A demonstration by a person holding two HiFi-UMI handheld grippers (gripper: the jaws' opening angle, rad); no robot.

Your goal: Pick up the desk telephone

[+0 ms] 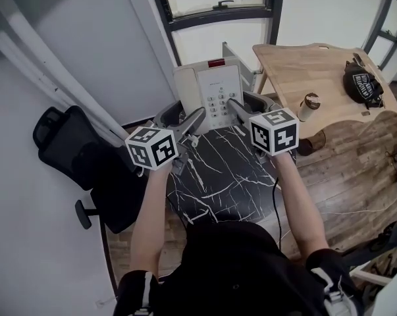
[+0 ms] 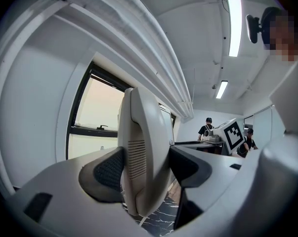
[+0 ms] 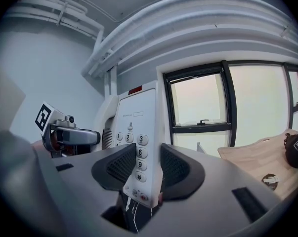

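The white desk telephone (image 1: 211, 87), with its keypad and a red strip at the top, hangs tilted above the black marble table (image 1: 218, 170). My left gripper (image 1: 195, 118) is shut on its left side. In the left gripper view the black pads (image 2: 106, 172) press on both sides of the handset edge (image 2: 141, 152). My right gripper (image 1: 236, 107) is shut on the phone's right edge. In the right gripper view the pads (image 3: 121, 167) clamp the keypad side (image 3: 139, 132) next to the number keys. A thin cord trails down from the phone.
A black office chair (image 1: 73, 150) stands to the left of the marble table. At the right is a wooden table (image 1: 297, 64) with a cup (image 1: 309, 105) and a black cap (image 1: 363, 84). A window (image 1: 218, 12) is straight ahead. People stand far off (image 2: 206, 127).
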